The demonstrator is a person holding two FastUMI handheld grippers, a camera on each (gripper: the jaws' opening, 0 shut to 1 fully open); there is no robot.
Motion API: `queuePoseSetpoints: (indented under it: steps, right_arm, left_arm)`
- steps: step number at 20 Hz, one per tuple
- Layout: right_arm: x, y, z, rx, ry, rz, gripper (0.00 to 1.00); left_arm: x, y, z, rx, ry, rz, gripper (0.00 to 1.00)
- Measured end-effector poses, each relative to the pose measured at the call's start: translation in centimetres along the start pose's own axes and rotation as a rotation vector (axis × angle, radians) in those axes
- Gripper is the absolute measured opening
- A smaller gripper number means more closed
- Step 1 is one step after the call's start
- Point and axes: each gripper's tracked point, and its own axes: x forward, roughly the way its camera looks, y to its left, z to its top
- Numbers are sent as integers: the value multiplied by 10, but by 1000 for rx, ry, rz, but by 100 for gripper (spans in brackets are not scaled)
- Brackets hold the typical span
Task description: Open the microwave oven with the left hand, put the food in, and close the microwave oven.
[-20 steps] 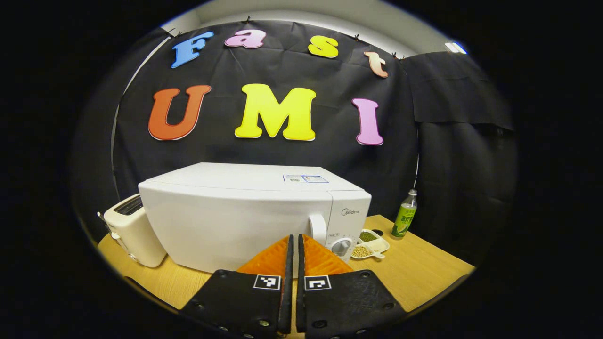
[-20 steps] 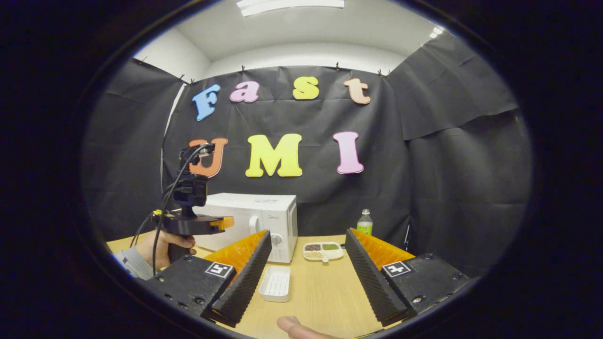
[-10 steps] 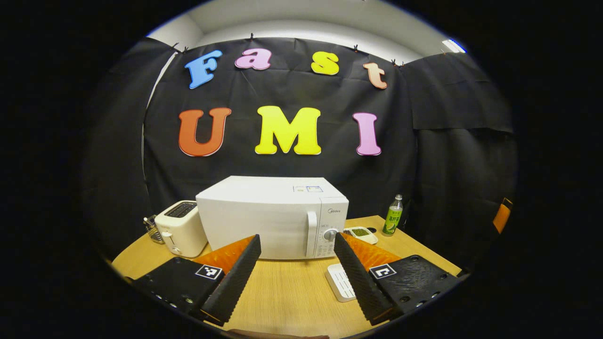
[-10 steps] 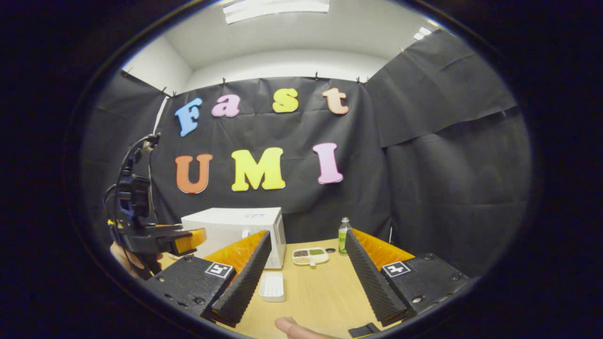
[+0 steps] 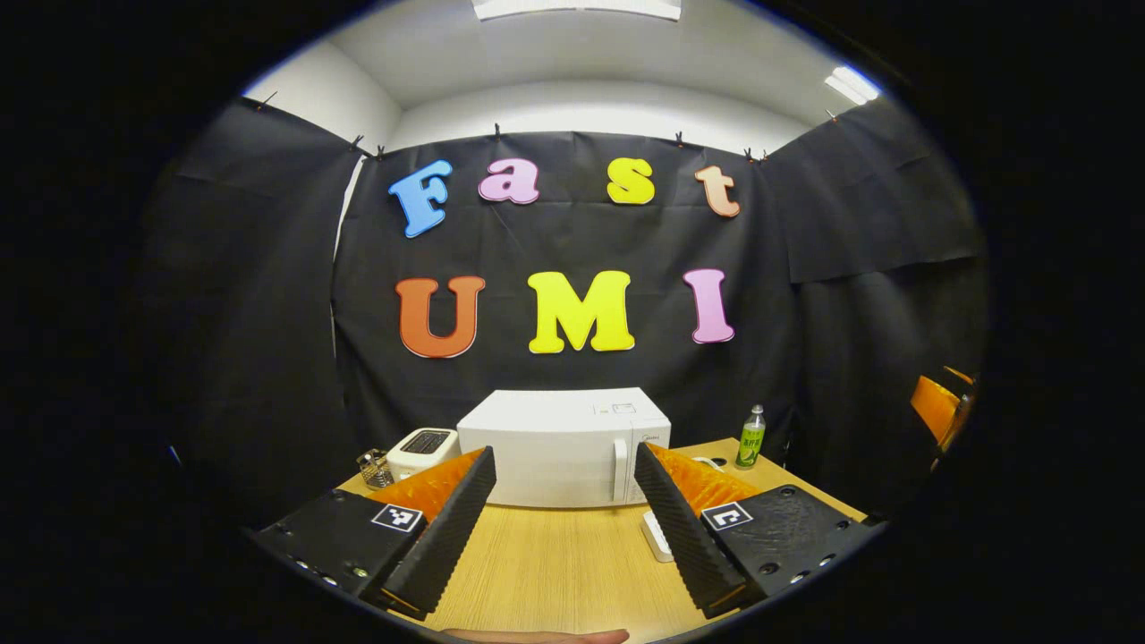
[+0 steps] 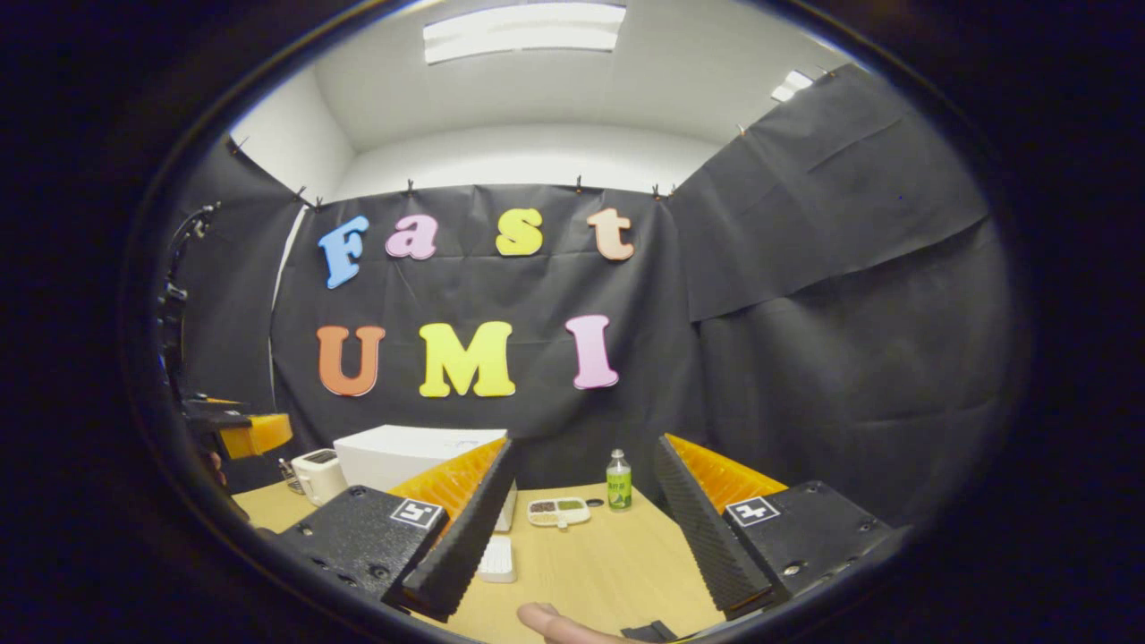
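The white microwave [image 5: 564, 447] stands at the back of the wooden table [image 5: 555, 572] with its door shut and its handle [image 5: 620, 470] on the right side. My left gripper [image 5: 564, 528] is open, well back from the microwave, with nothing between its fingers. The microwave [image 6: 402, 456] also appears in the right gripper view, partly behind my open, empty right gripper [image 6: 572, 528]. A sectioned dish of beans [image 6: 557, 512] lies right of the microwave. A white ribbed tray [image 6: 496, 559] lies in front of it. The left gripper [image 6: 241, 434] shows at the far left edge.
A white toaster [image 5: 420, 452] sits left of the microwave, and a green bottle [image 5: 750, 438] stands at the back right. The white tray [image 5: 656, 537] peeks out beside my right finger. A fingertip [image 6: 546, 617] shows at the bottom edge.
The left gripper went from shut near the microwave handle to open, then drew back. Both grippers have pulled away from the table and tilted upward. The microwave door stays shut.
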Motion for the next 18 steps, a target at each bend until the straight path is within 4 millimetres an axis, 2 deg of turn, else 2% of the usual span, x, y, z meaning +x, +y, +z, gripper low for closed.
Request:
queuePoseSetpoints:
  steps: [3,6,7,8,9,13,14,15,18]
  right_arm:
    - [-13,-2,16,-6,-40,-4,99]
    - [-23,-2,23,6,-59,13,99]
    - [-25,-1,24,5,-65,19,99]
    - [-26,0,24,3,-63,21,99]
    - [-26,0,23,3,-65,21,99]
    - [-22,6,21,34,-62,41,99]
    - [-21,6,19,35,-56,42,91]
    - [-19,6,17,32,-52,42,91]
    - [-18,5,12,29,-42,38,91]
  left_arm:
    - [-36,18,14,-25,-49,35,97]
    - [-61,34,1,-33,-48,67,97]
    - [-67,41,3,-23,-56,81,97]
    - [-72,45,4,-9,-61,87,87]
    - [-76,46,2,-8,-60,82,97]
    - [-81,46,8,-17,-78,65,95]
    - [-81,49,9,-16,-83,75,84]
    - [-80,51,8,-15,-83,82,95]
    - [-78,50,2,-16,-64,85,95]
